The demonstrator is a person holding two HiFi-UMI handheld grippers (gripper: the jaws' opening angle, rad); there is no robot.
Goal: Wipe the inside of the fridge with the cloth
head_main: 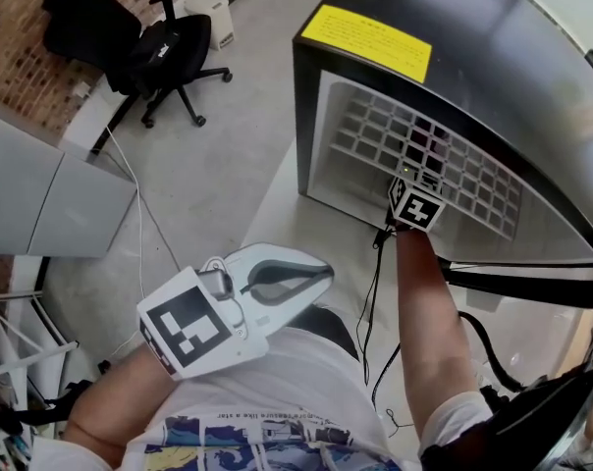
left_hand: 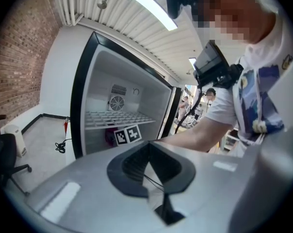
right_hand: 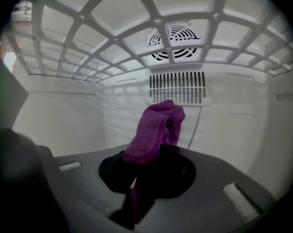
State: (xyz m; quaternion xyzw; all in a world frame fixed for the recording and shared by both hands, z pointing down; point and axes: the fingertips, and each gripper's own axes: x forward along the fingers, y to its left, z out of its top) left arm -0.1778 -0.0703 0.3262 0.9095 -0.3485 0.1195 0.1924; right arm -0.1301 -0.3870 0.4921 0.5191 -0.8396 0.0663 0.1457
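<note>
The black fridge [head_main: 493, 47] stands open, with a white wire shelf [head_main: 424, 155] inside. My right arm reaches in under that shelf; in the head view only the right gripper's marker cube [head_main: 415, 205] shows. In the right gripper view, the right gripper [right_hand: 154, 154] is shut on a purple cloth [right_hand: 156, 125], which sticks up from the jaws close to the white back wall, below the vent grille [right_hand: 177, 88] and fan [right_hand: 174, 41]. My left gripper [head_main: 321, 275] hangs outside the fridge near my torso, shut and empty [left_hand: 147, 147].
A black office chair [head_main: 169, 52] and a small white box [head_main: 213, 18] stand on the grey floor at the far left. A cable [head_main: 139, 214] runs along the floor by a grey cabinet [head_main: 41, 194]. A yellow label [head_main: 367, 42] lies on the fridge top.
</note>
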